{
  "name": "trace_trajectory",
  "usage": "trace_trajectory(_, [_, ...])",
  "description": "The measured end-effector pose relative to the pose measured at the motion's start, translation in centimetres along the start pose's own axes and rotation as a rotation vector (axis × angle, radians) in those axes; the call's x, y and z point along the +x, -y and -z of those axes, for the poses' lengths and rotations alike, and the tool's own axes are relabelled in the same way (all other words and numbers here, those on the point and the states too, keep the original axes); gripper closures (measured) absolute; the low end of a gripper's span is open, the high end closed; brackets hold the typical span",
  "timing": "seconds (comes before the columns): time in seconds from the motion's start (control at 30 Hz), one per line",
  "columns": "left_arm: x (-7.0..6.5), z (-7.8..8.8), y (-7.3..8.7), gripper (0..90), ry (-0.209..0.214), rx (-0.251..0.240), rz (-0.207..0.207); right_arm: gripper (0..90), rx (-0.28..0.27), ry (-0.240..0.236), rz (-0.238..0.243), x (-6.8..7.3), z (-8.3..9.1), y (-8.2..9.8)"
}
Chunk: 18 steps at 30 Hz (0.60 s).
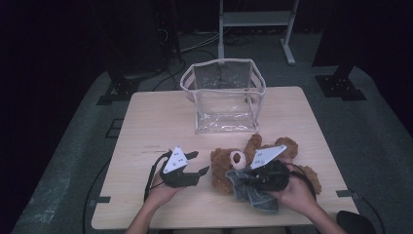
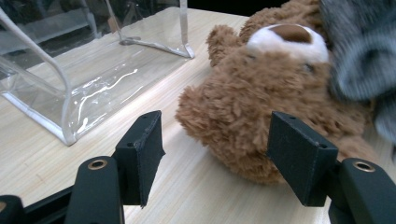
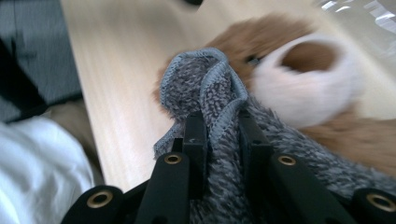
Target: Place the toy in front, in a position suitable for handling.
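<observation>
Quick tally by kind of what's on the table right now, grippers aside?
Brown teddy bear: 1
Grey knitted cloth, clamped in the right gripper: 1
Clear plastic bag: 1
Total: 3

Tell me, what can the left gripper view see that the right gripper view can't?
Left gripper view: the clear plastic bag lying on the table, and the left gripper with its jaws open beside the bear.

Right gripper view: the right gripper pinching a fold of the grey cloth.

Both: the brown teddy bear with its white snout, the grey cloth and the wooden table.
</observation>
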<state>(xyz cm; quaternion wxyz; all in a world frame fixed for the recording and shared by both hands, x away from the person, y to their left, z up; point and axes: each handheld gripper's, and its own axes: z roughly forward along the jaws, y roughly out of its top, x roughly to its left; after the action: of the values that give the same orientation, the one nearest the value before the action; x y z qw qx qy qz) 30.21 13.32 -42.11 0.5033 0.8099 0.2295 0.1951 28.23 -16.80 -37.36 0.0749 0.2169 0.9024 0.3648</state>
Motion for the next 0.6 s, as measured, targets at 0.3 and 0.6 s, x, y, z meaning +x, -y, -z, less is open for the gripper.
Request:
trace_trajectory(0.3, [-0.6, -0.5, 0.1, 33.9, 0.036, 0.000, -0.008, 75.6, -0.089, 0.118, -0.139, -5.7, 1.4, -1.2])
trace_trajectory(0.6, [-2.2, -1.4, -0.2, 29.7, 0.094, -0.023, -0.017, 75.7, -0.027, 0.081, -0.174, -5.3, 0.1, 0.8])
